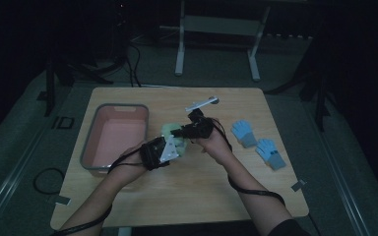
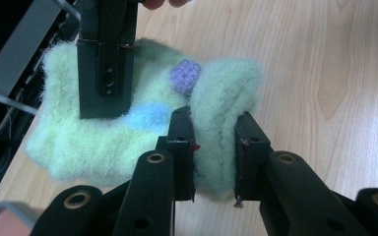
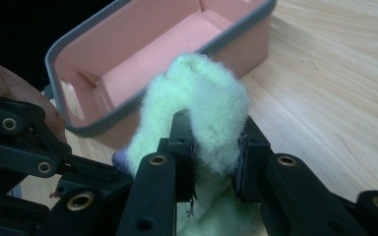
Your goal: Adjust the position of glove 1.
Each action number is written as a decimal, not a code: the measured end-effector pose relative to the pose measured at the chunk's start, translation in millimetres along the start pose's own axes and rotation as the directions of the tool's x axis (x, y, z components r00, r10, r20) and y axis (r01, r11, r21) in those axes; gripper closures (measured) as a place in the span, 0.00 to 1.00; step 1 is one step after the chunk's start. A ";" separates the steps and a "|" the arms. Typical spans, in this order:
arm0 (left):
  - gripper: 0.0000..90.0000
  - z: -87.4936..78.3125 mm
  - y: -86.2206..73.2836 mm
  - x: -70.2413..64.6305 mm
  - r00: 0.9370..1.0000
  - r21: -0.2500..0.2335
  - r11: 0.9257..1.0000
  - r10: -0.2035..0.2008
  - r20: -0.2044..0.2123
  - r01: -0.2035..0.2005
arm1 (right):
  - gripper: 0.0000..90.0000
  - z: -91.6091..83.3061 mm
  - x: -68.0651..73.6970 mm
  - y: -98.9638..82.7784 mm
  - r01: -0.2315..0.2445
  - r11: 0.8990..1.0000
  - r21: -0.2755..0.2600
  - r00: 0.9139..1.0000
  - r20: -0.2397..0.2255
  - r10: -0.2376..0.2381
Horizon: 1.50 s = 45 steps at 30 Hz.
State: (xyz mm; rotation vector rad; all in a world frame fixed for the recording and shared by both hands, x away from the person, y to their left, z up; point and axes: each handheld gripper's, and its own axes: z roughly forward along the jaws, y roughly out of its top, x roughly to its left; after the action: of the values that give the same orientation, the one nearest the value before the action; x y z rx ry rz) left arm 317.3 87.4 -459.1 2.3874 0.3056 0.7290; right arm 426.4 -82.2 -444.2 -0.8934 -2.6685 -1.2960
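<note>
both forearms angle inward over the table (image 1: pixel 187 196); left gripper (image 2: pixel 215 147) and right gripper (image 3: pixel 215 152) each pinch the fuzzy green glove (image 2: pixel 103 137) beside the pink bin (image 3: pixel 142 59); glove's fingers hidden.

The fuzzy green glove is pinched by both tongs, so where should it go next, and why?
Probably carry it sideways to the pink bin. Both the left tongs and the right tongs are shut on the green glove, and the open bin sits right beside it.
</note>
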 end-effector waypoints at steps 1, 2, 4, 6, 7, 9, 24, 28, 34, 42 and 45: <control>0.83 -2.1 -2.1 1.4 1.000 0.002 1.000 0.001 -0.004 -0.001 | 0.83 1.8 1.5 2.7 0.001 1.000 -0.002 1.000 -0.006 -0.002; 0.83 -4.4 -4.1 2.6 1.000 0.004 1.000 -0.003 -0.005 0.003 | 0.83 3.7 3.5 5.4 0.006 1.000 -0.001 1.000 -0.008 -0.006; 0.83 -8.2 -7.9 4.9 1.000 0.009 1.000 -0.006 -0.011 0.006 | 0.83 7.7 7.9 10.6 0.019 1.000 0.002 1.000 -0.007 -0.019; 0.83 -11.6 -12.4 7.2 1.000 0.010 1.000 -0.010 -0.015 0.010 | 0.83 12.2 11.9 15.4 0.030 1.000 0.005 0.999 -0.010 -0.030; 0.83 -12.9 -15.3 9.3 1.000 0.008 1.000 -0.022 -0.011 0.022 | 0.83 14.4 13.7 17.5 0.035 0.999 0.004 0.999 -0.012 -0.035; 0.83 -14.1 -18.3 10.9 1.000 0.006 1.000 -0.026 -0.012 0.026 | 0.83 16.7 15.3 19.5 0.037 0.999 0.003 0.999 -0.014 -0.037; 0.83 -37.1 -57.2 23.2 0.997 0.057 0.997 -0.054 -0.061 0.057 | 0.83 57.8 42.0 49.8 0.078 0.997 0.021 0.996 -0.053 -0.077; 0.83 -44.4 -67.3 26.4 0.995 0.072 0.995 -0.064 -0.075 0.069 | 0.83 70.5 50.0 58.8 0.089 0.996 0.030 0.994 -0.065 -0.087; 0.83 -55.7 -87.4 32.1 0.991 0.096 0.990 -0.090 -0.102 0.100 | 0.83 92.2 65.7 73.0 0.117 0.992 0.043 0.990 -0.085 -0.113; 0.83 -66.4 -117.3 38.3 0.984 0.117 0.982 -0.131 -0.119 0.145 | 0.83 126.7 82.3 87.7 0.147 0.987 0.060 0.984 -0.112 -0.139; 0.83 -61.3 -125.0 40.6 0.985 0.117 0.983 -0.132 -0.108 0.144 | 0.83 135.9 79.9 87.1 0.139 0.988 0.067 0.985 -0.113 -0.130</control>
State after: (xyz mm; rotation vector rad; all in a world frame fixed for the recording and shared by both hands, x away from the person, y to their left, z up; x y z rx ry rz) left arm 310.9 230.9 -479.0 2.4214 0.5682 0.7857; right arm 432.3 97.7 -448.5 -0.6250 -2.7128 -1.2209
